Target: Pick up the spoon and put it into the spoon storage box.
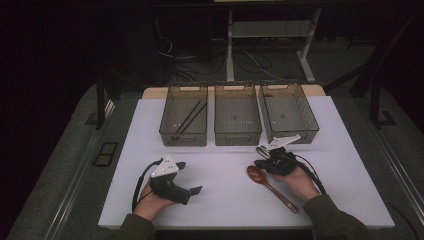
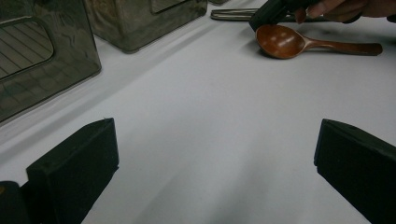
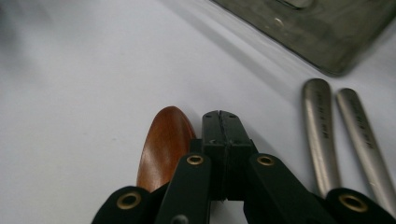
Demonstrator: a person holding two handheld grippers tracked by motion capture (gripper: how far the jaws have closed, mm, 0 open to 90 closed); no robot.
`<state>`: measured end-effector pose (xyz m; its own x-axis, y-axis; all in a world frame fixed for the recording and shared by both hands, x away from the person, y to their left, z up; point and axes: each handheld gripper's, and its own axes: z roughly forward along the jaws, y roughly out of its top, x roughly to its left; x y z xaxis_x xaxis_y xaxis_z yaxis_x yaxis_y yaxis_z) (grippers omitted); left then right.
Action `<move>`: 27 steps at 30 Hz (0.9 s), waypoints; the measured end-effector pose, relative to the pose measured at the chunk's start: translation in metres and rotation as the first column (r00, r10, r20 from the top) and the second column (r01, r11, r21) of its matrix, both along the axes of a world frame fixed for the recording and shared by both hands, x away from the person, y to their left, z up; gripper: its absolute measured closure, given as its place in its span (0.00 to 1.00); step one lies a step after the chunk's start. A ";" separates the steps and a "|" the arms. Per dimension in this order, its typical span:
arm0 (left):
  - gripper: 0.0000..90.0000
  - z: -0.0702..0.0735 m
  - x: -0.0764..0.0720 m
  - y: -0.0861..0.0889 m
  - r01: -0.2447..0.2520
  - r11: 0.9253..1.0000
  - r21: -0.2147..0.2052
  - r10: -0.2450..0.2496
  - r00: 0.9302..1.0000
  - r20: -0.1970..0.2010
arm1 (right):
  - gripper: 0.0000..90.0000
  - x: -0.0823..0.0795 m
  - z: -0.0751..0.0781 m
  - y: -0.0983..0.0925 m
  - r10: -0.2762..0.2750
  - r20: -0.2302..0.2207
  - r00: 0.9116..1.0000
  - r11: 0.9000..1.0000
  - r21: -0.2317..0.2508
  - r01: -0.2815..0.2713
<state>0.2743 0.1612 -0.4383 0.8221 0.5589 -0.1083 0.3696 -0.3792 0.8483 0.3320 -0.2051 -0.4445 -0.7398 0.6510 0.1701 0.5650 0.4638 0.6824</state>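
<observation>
Setting: a dark room with cables and desk legs on the floor behind; in the foreground a bench (image 1: 225, 200) with a white top.

Item 1: three smoky, see-through bins in a row along the far side of the bench. The left bin (image 1: 183, 131) holds a pair of dark chopsticks (image 1: 190, 118) lying slantwise. The middle bin (image 1: 237, 132) and the right bin (image 1: 300, 131) show bare floors with a small dark spot each; what the spots are cannot be told.

Item 2: a brown wooden spoon (image 1: 270, 185), flat on the bench before the right bin, bowl toward the middle of the bench, handle running down toward the person's right sleeve.

Item 3: two metal utensil handles (image 3: 341, 135), side by side on the bench just in front of the right bin; their working ends are hidden, so the kind of utensil cannot be told.

Item 4: right gripper (image 1: 270, 162), held in the person's right hand, low over the bench. Its jaws are pressed together with nothing between them, tips just beside the spoon's bowl, between the bowl and the metal handles. Whether the tips touch the spoon cannot be told.

Item 5: left gripper (image 1: 192, 190), held in the person's left hand near the front left of the bench, well apart from the spoon. Its jaws stand wide apart over bare bench, holding nothing.
</observation>
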 end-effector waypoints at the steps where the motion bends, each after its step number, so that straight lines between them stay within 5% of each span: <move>1: 0.00 0.000 0.000 0.000 0.000 1.000 0.000 0.000 1.000 0.000 | 0.99 -0.001 0.000 0.001 0.010 0.004 1.000 1.000 0.002 -0.010; 10: 0.00 -0.001 0.000 -0.001 0.001 1.000 0.003 -0.001 1.000 -0.006 | 0.99 -0.006 0.002 0.010 0.055 0.002 0.998 0.998 0.021 -0.055; 19: 0.00 -0.001 0.000 -0.001 0.006 1.000 0.006 -0.006 1.000 -0.008 | 0.95 -0.002 0.002 0.003 0.018 0.014 1.000 1.000 0.009 -0.018; 22: 0.00 -0.001 0.000 -0.001 0.008 1.000 0.006 -0.008 1.000 -0.009 | 0.92 -0.001 0.006 -0.005 -0.010 0.022 1.000 1.000 0.027 0.009; 27: 0.00 -0.001 0.000 -0.001 0.010 1.000 0.006 -0.010 1.000 -0.009 | 0.73 -0.003 0.013 -0.019 -0.023 0.004 1.000 0.996 0.082 0.023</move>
